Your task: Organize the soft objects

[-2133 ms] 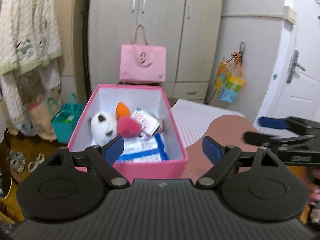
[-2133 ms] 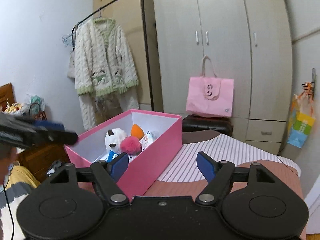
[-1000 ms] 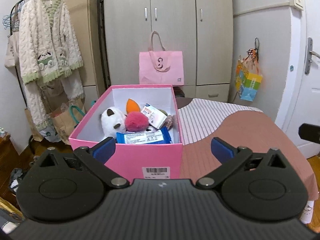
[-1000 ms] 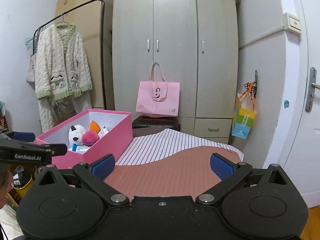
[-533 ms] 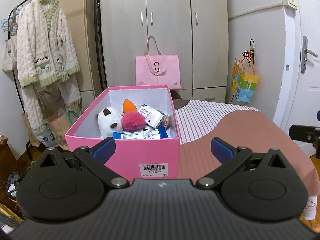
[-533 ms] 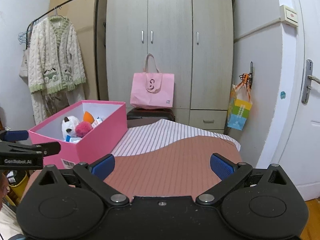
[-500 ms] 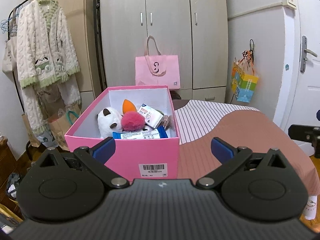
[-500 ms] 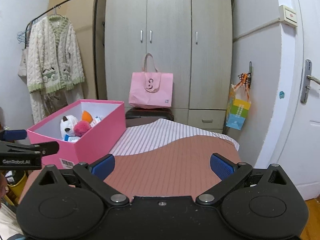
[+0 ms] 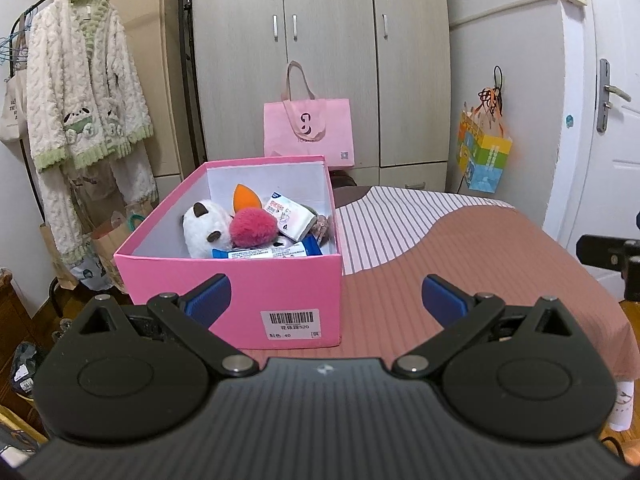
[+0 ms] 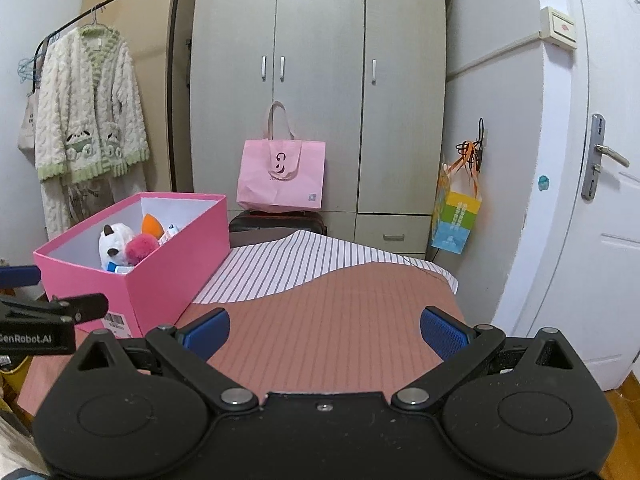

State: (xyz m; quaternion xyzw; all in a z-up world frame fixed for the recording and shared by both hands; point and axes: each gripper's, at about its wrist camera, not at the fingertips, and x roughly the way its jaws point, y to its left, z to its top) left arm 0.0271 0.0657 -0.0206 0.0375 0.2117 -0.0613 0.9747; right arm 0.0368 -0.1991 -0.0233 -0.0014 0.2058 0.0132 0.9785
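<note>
A pink box point(image 9: 280, 292) point(image 10: 172, 268) stands on the bed's left part. In it lie a white plush with dark ears point(image 9: 204, 230) point(image 10: 112, 242), a fuzzy pink ball point(image 9: 253, 227) point(image 10: 141, 249), an orange soft piece point(image 9: 246, 197), a white tissue pack point(image 9: 290, 214) and a blue wipes pack point(image 9: 268, 253). My left gripper point(image 9: 326, 298) is open in front of the box's near wall, holding nothing. My right gripper point(image 10: 324, 330) is open over the bare pink bedspread, right of the box.
The bed point(image 10: 340, 320) has a pink and striped cover. Behind it are a grey wardrobe point(image 10: 320, 80), a pink tote bag point(image 10: 280, 178) on a dark case, a colourful bag point(image 10: 456, 216) and a white door point(image 10: 608, 200). A fluffy robe point(image 9: 84, 100) hangs at left.
Both grippers have drawn back from the box, which now looks smaller and shows its labelled front wall. Both stayed open and empty.
</note>
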